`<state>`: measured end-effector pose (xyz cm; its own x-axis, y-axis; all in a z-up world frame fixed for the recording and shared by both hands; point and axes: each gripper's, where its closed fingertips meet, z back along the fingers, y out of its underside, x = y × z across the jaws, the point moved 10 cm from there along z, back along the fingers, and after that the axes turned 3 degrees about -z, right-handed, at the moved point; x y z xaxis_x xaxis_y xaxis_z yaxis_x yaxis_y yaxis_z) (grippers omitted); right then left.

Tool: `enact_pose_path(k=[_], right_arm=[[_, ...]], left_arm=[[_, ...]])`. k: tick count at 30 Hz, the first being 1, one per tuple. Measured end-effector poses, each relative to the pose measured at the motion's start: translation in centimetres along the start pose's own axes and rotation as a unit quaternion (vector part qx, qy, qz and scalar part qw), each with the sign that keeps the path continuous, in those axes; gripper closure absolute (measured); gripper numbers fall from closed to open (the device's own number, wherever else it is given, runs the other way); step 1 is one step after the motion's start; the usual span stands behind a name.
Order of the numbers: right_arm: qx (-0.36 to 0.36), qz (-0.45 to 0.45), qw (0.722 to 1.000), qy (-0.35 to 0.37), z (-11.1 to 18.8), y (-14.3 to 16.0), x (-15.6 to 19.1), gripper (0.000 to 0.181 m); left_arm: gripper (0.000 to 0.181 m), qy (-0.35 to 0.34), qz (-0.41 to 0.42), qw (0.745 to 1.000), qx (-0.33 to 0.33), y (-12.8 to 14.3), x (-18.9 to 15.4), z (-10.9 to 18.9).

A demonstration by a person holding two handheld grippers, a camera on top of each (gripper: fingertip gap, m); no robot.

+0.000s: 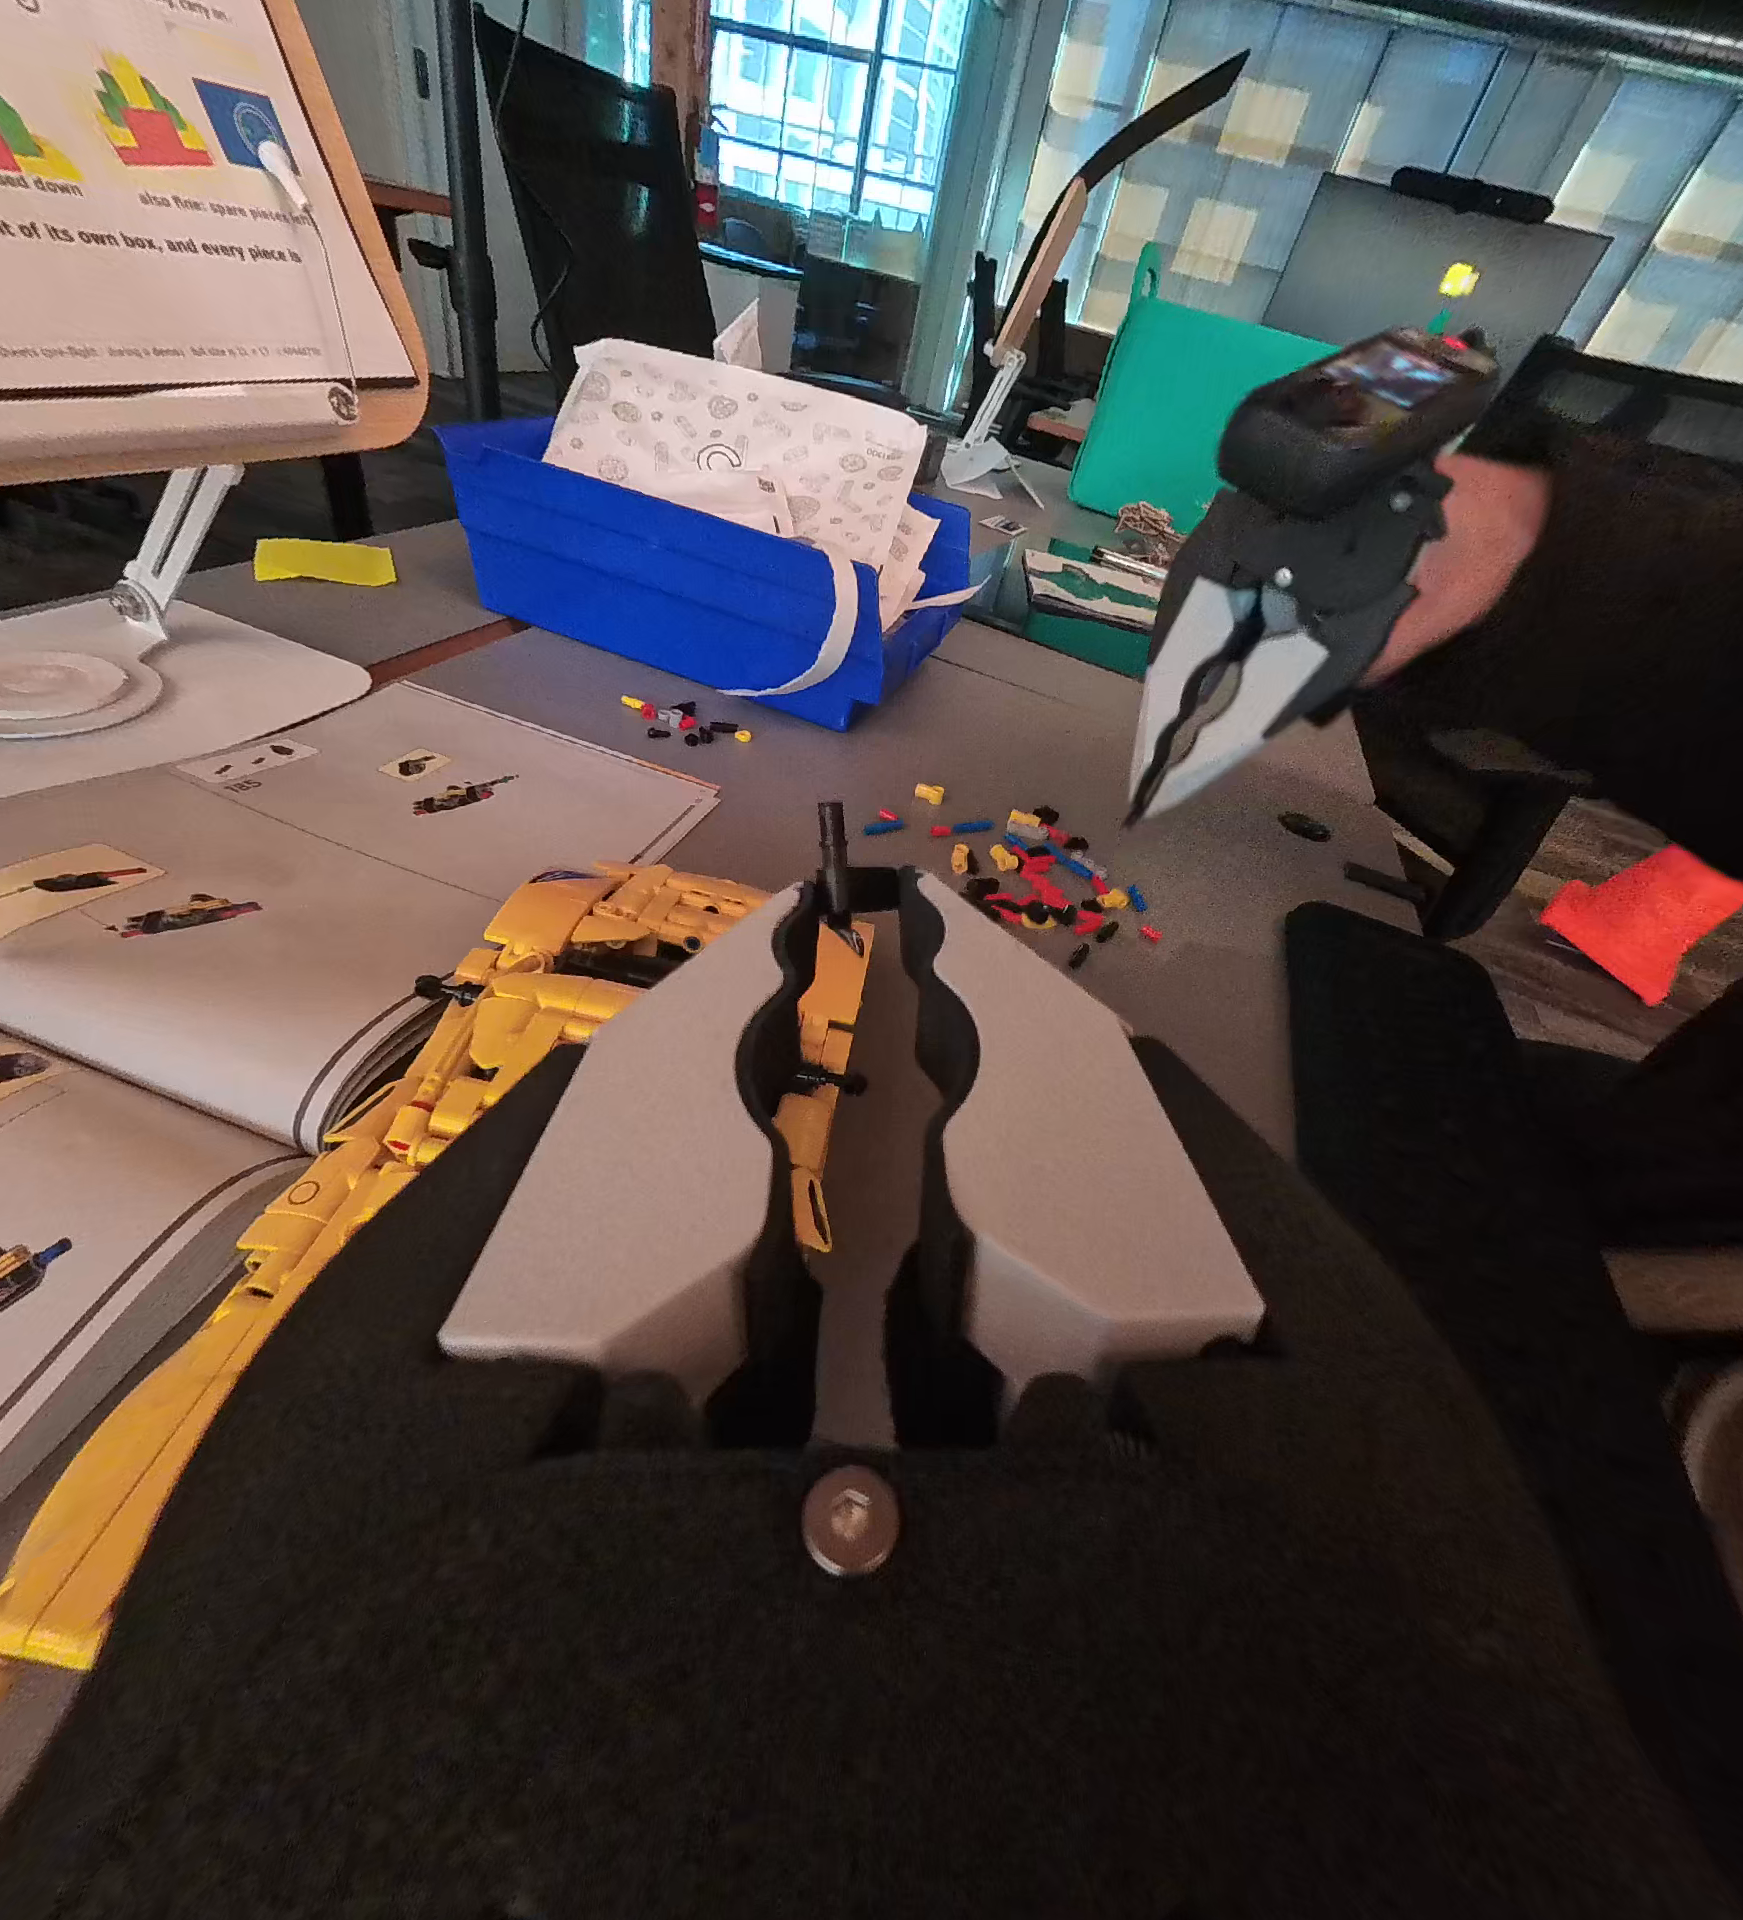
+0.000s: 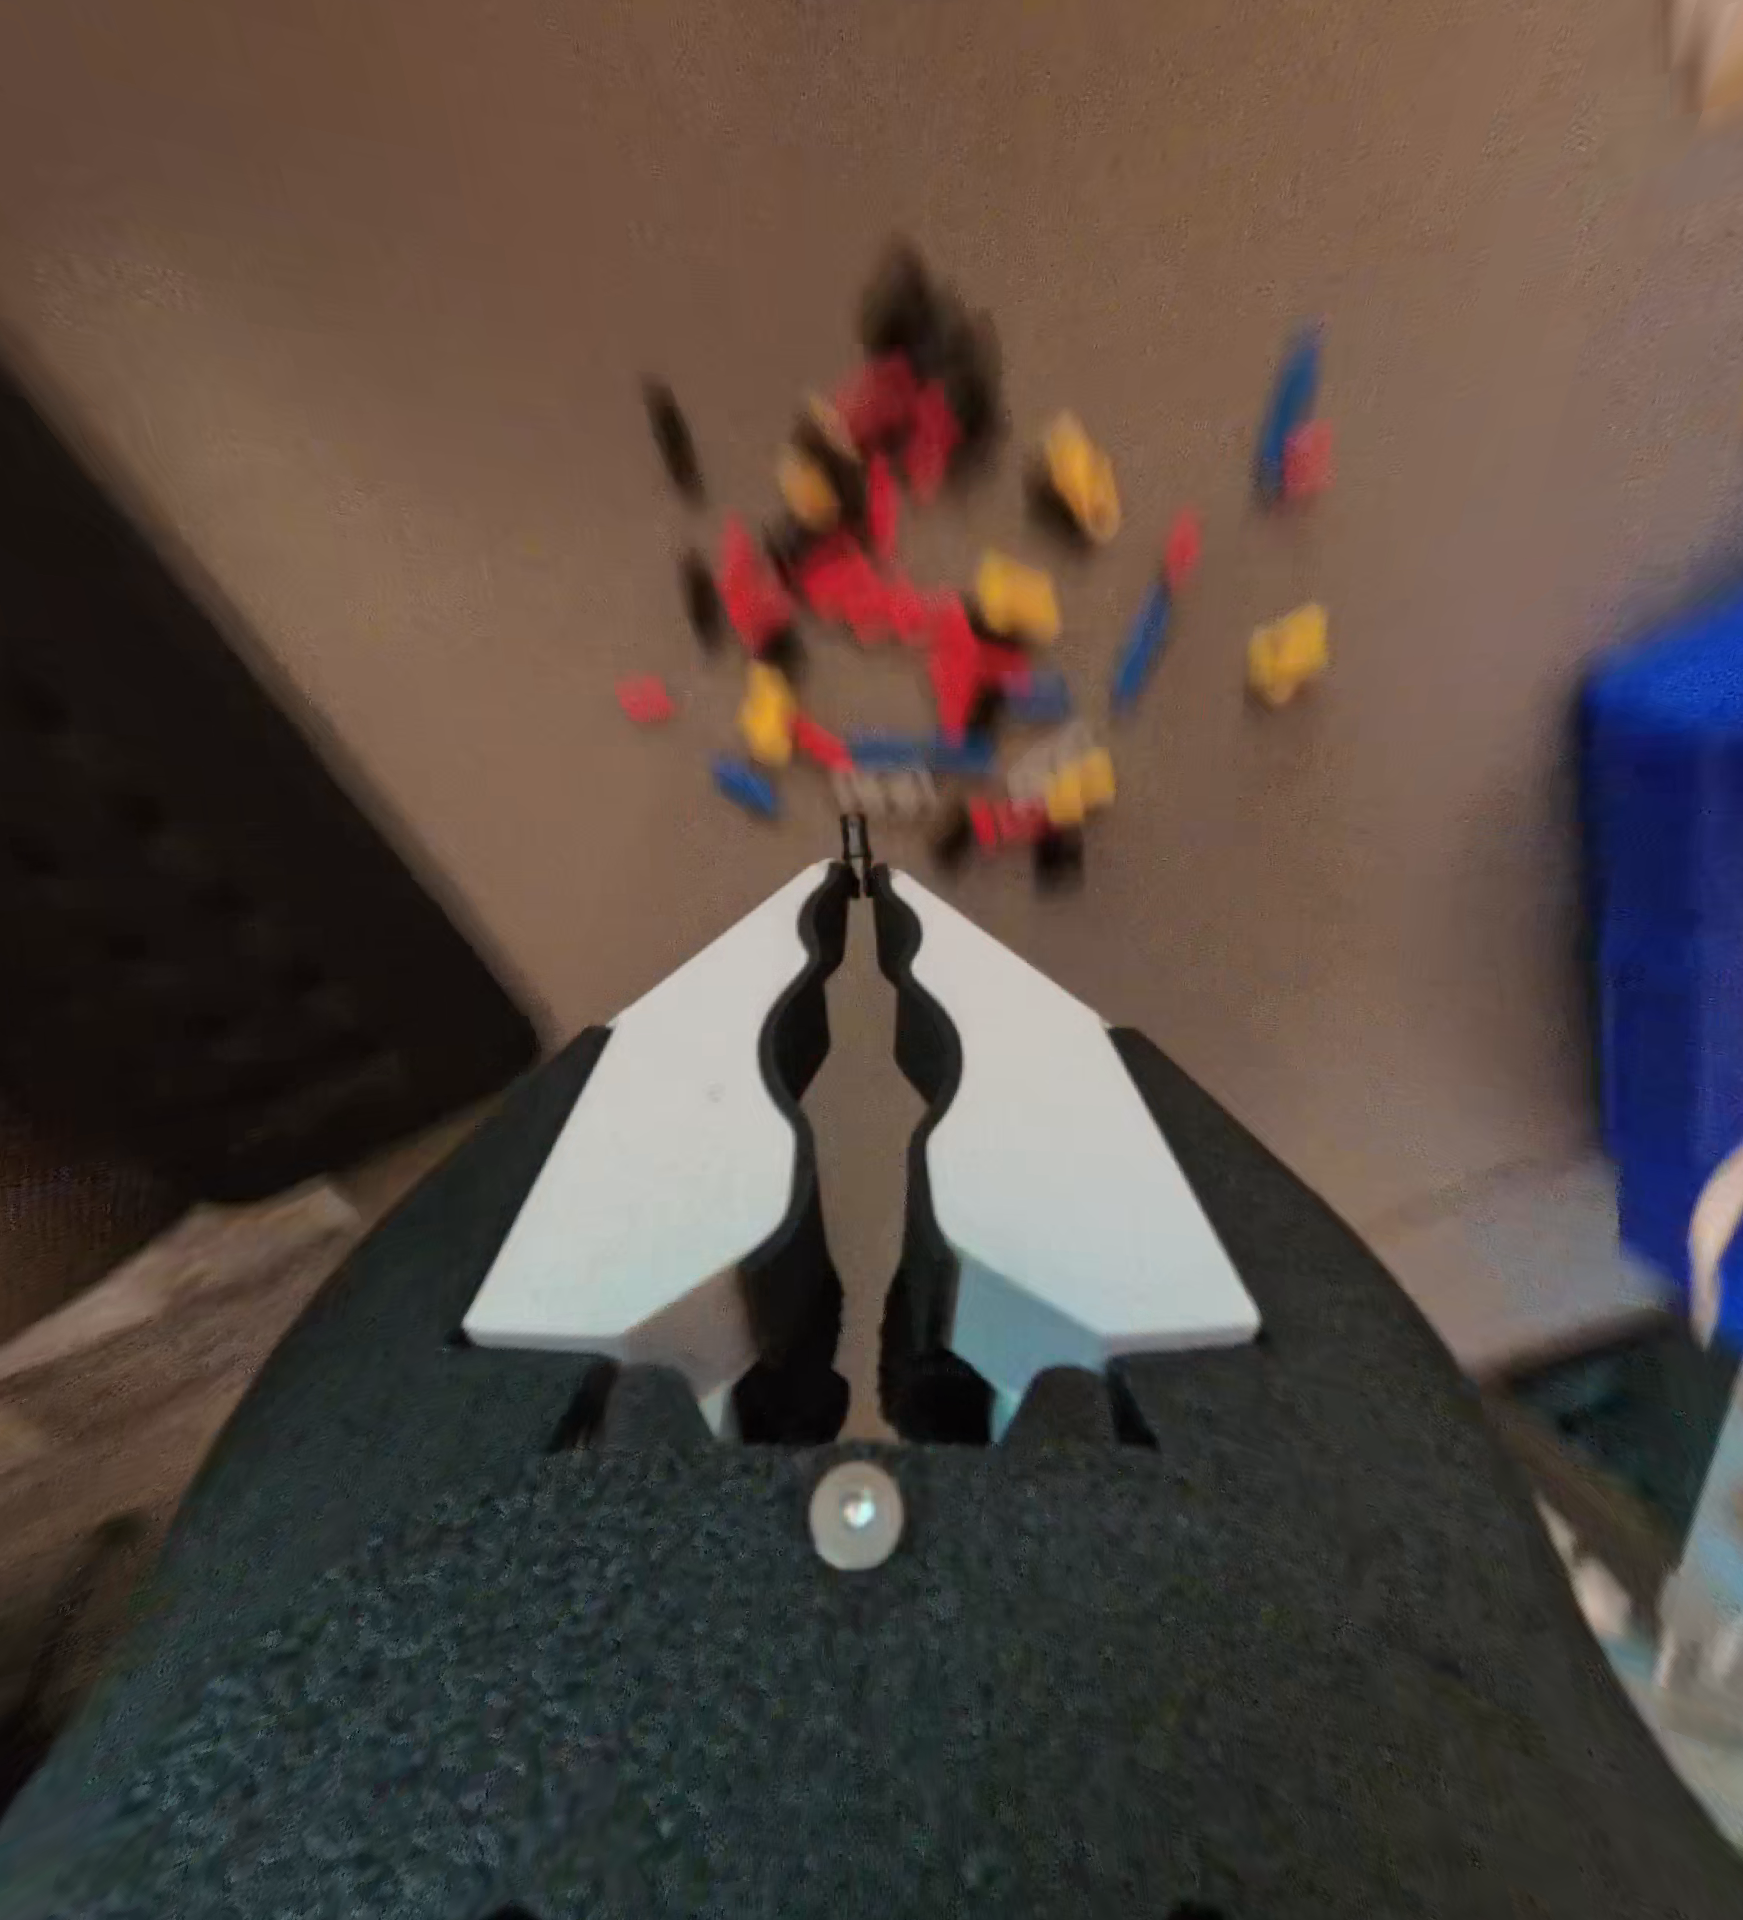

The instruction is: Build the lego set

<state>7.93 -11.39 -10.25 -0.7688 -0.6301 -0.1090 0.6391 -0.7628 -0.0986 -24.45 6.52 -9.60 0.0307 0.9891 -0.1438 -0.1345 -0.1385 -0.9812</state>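
My left gripper (image 1: 859, 888) is shut on a beam of the long yellow lego model (image 1: 534, 997). The model runs from the jaws down to the left over the open instruction booklet (image 1: 223, 914). A black axle (image 1: 832, 847) sticks up at the fingertips. My right gripper (image 2: 854, 875) is shut on a small black pin (image 2: 853, 836) at its tips. It is held above a blurred pile of red, yellow, blue and black loose pieces (image 2: 908, 613). In the left wrist view the right gripper (image 1: 1142, 805) hangs tips-down just right of that pile (image 1: 1038, 873).
A blue bin (image 1: 680, 582) holding paper bags stands behind the pile and also shows in the right wrist view (image 2: 1698, 883). A smaller cluster of pieces (image 1: 685, 719) lies in front of it. A white stand (image 1: 119, 665) carries a printed sheet at the left. A black pad (image 1: 1397, 1039) lies right. Spacing between my two grippers at the tips: around 30 centimetres.
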Motion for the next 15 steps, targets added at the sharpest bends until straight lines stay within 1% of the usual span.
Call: enact_pose_path(k=[1, 3, 5, 7, 10, 15], right_arm=[[0.053, -0.037, 0.998, -0.002, 0.0, 1.9, -1.1, 0.178], [0.153, -0.106, 0.982, -0.012, -0.5, 5.4, -2.8, 0.178], [0.216, -0.156, 0.964, -0.021, -1.2, 8.1, -3.7, 0.178], [0.273, -0.194, 0.941, -0.036, -2.3, 10.3, -3.8, 0.178], [0.309, -0.224, 0.923, -0.051, -3.5, 11.9, -3.5, 0.178], [0.335, -0.226, 0.914, -0.044, -3.8, 12.4, -3.2, 0.178]], left_arm=[[0.167, 0.000, -0.003, 1.000, 0.003, 0.0, -0.1, -0.1], [0.167, 0.002, -0.008, 1.000, 0.007, 0.1, -0.4, -0.3], [0.167, 0.002, -0.014, 1.000, 0.011, 0.1, -0.6, -0.4], [0.167, -0.002, -0.020, 1.000, 0.017, 0.3, -0.6, -0.5], [0.167, -0.007, -0.022, 1.000, 0.019, 0.3, -0.5, -0.5], [0.167, -0.009, -0.022, 0.999, 0.023, 0.4, -0.4, -0.6]])
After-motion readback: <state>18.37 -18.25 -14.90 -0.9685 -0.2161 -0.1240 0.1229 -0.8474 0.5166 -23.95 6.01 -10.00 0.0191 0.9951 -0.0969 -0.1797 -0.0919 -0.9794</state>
